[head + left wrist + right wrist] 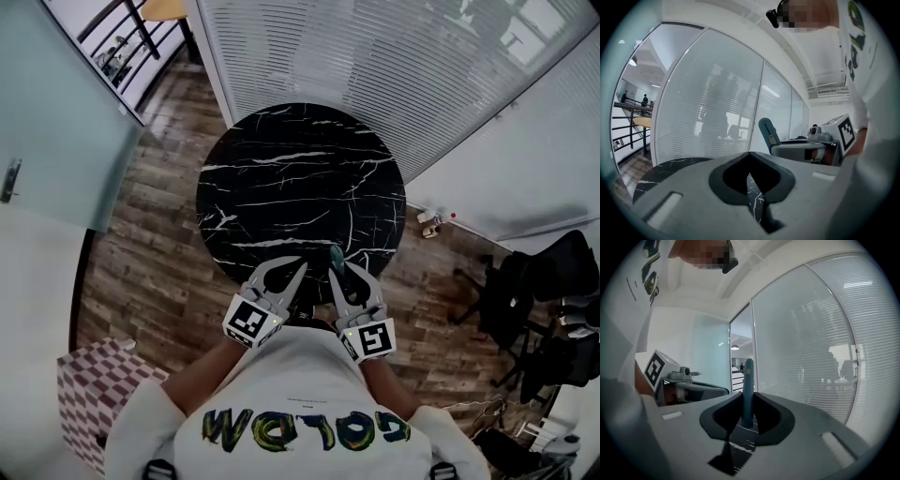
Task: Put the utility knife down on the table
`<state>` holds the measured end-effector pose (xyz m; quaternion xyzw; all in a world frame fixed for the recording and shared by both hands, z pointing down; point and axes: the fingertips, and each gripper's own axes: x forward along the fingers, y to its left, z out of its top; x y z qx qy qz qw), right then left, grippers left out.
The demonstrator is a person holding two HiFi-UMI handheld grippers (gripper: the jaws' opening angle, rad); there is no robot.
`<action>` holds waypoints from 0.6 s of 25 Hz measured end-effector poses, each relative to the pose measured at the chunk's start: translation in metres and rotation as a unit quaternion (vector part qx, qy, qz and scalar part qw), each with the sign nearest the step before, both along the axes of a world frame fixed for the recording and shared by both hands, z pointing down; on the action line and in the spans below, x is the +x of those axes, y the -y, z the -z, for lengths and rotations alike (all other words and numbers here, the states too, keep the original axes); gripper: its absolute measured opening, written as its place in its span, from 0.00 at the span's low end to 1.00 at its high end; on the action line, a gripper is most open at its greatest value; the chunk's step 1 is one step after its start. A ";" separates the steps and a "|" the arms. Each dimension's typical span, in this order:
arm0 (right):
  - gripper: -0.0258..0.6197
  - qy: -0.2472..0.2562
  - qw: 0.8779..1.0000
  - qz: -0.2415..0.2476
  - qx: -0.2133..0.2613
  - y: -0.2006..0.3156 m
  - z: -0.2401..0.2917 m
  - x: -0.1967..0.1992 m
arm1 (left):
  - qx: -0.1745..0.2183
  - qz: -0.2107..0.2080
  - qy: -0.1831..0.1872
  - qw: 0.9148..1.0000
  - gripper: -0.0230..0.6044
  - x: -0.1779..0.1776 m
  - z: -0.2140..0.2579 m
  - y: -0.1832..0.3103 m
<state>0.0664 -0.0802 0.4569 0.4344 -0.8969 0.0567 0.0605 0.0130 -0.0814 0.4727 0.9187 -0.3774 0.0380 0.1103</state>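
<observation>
A teal utility knife (pixel 336 258) sticks up and forward out of my right gripper (pixel 341 273), whose jaws are shut on its lower end; both hang over the near edge of the round black marble table (pixel 300 178). In the right gripper view the utility knife (pixel 748 385) stands upright between the pads of the right gripper (pixel 748 420). My left gripper (pixel 298 269) is beside it on the left, its tips together and holding nothing. In the left gripper view the left gripper (pixel 750 164) shows only a thin slit, with the utility knife (pixel 768 133) off to the right.
A glass wall with blinds (pixel 375 66) curves behind the table. Wooden floor (pixel 159 272) surrounds it. A checkered box (pixel 94 394) stands at lower left, dark office chairs (pixel 544 300) at right, small items (pixel 431 223) on the floor by the wall.
</observation>
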 end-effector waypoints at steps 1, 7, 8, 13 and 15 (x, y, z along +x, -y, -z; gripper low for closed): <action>0.15 -0.002 1.000 0.001 -0.004 0.002 -0.004 0.000 | -0.002 -0.001 0.002 1.000 0.04 0.000 -0.004 0.001; 0.15 -0.016 0.999 0.000 -0.028 0.011 -0.034 -0.001 | -0.016 -0.010 0.015 1.000 0.04 0.000 -0.028 0.009; 0.15 -0.019 0.999 -0.001 -0.031 0.012 -0.039 -0.001 | -0.020 -0.011 0.016 1.000 0.04 -0.001 -0.033 0.010; 0.15 -0.036 0.998 0.002 -0.046 0.017 -0.065 -0.003 | -0.044 -0.008 0.021 0.999 0.04 -0.005 -0.057 0.021; 0.15 -0.040 0.998 0.003 -0.054 0.019 -0.074 -0.003 | -0.052 -0.009 0.022 0.998 0.04 -0.005 -0.066 0.025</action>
